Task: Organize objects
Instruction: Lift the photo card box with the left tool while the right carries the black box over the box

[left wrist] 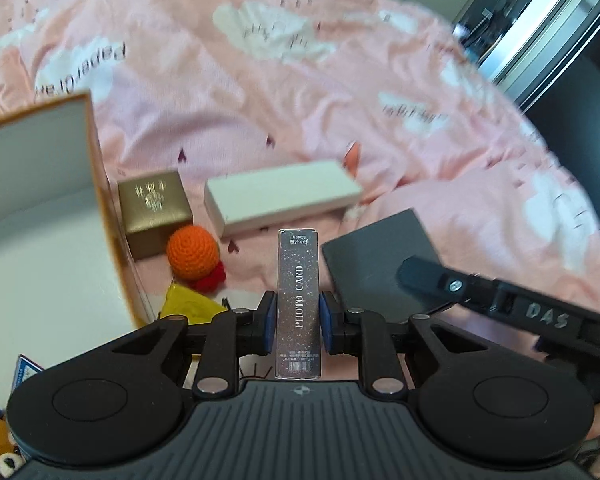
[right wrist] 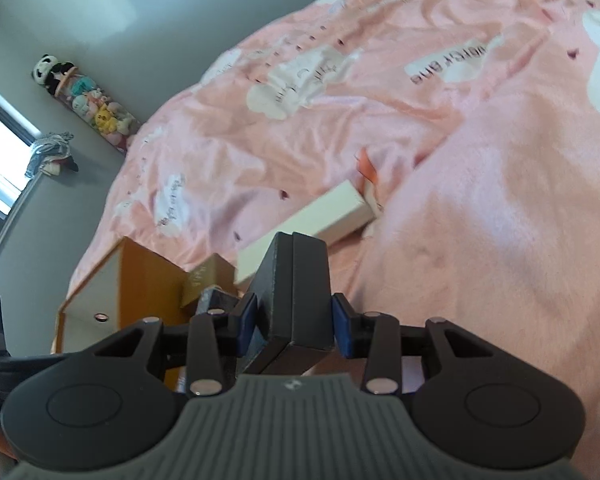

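Note:
My left gripper is shut on a slim glittery box labelled PHOTO CARD, held upright above the pink bedspread. My right gripper is shut on a dark grey flat box, tilted; the same box shows in the left wrist view with the right gripper's finger over it. An open orange storage box with a white inside stands at the left, also seen as the orange box. A gold box, a long white box and an orange crocheted ball lie on the bed.
A yellow packet lies just below the ball. A small orange item pokes out behind the long white box. Plush toys line the far wall by a window. A wardrobe edge stands past the bed.

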